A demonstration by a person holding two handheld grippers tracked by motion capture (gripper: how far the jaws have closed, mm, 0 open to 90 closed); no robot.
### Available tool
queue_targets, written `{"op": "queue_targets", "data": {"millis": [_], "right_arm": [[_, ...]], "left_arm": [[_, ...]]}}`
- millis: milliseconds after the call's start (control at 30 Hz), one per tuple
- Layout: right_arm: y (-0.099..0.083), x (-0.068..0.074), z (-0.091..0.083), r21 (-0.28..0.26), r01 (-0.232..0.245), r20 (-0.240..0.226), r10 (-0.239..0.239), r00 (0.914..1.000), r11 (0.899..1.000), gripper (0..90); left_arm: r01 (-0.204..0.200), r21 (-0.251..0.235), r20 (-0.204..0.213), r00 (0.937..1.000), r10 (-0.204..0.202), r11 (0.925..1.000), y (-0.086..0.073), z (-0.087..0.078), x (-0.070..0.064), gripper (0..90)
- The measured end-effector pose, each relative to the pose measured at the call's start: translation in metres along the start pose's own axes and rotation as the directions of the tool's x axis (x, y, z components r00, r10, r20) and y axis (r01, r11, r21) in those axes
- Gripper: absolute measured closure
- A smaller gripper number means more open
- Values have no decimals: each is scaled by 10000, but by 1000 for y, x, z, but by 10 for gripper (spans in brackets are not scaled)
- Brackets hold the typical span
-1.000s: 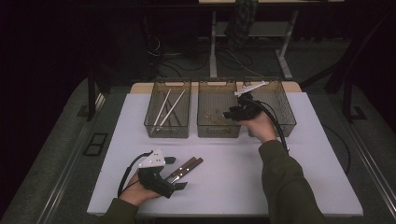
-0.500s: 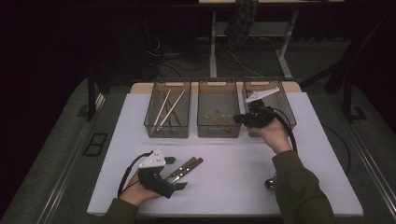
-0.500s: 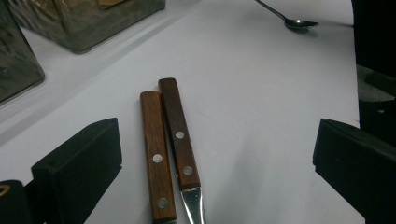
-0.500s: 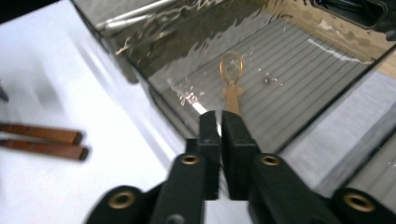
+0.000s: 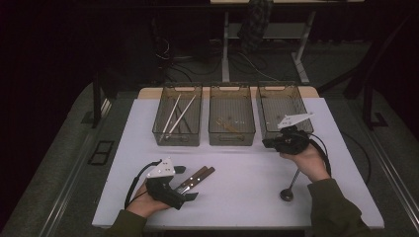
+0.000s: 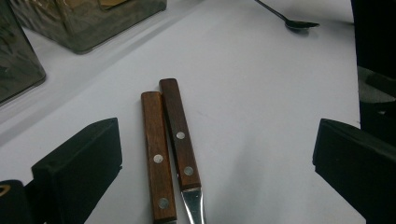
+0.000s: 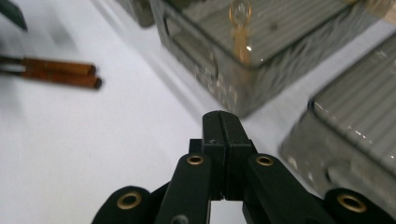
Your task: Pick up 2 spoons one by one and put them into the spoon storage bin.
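Note:
Two knives with brown wooden handles lie side by side on the white table. My left gripper rests open around them, one jaw on each side. In the left gripper view the riveted handles lie between the wide-apart jaws, apart from both. My right gripper hovers just in front of the right bin, and its jaws are shut with nothing between them. A dark spoon lies on the table beside the right forearm.
Three clear bins stand in a row at the back. The left bin holds two pale chopsticks. The middle bin holds small golden pieces. Table edges run close to both forearms.
My right gripper has drawn back from above the bins toward the person and now sits lower, in front of the right bin. The left gripper and knives have not moved.

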State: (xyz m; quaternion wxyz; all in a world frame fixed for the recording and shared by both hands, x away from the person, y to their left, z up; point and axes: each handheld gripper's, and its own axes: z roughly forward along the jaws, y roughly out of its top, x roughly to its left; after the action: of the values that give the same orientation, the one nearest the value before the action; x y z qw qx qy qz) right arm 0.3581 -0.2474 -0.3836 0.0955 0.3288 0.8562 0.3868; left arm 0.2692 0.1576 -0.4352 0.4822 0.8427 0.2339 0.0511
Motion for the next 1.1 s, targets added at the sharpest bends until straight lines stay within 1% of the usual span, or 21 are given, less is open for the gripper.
{"op": "queue_targets", "data": {"millis": [233,633,733,767,833,933,1033,1100], "right_arm": [[-30,5,-16,329,153,105,-156,9998,9993,897],[-77,18,-37,844,271,-109,-263,9996,9961,897],[-87,21,-41,1010,240,-142,-227,9996,9946,897],[-90,22,-41,1068,299,-135,-286,9995,9938,897],[-97,23,-42,1169,235,-193,-214,9996,9929,897],[-105,27,-44,1418,366,-229,-337,9992,9892,897],[-112,29,-46,1488,297,-250,-263,9993,9884,897],[-115,30,-48,1530,333,-287,-293,9992,9877,897]], "left_arm": [[2,-4,-29,10000,-2,10000,0,0,0,0],[-22,1,-62,10000,22,10000,0,0,-1,0],[-42,17,-74,10000,42,10000,0,0,-1,0],[-46,17,-74,10000,46,10000,1,0,-1,0],[-43,31,-83,10000,43,10000,1,0,-1,0],[-37,22,-81,10000,38,10000,0,0,-1,0],[-20,26,-85,10000,20,10000,0,0,-1,0],[-46,36,-87,10000,47,10000,0,0,-1,0]]}}
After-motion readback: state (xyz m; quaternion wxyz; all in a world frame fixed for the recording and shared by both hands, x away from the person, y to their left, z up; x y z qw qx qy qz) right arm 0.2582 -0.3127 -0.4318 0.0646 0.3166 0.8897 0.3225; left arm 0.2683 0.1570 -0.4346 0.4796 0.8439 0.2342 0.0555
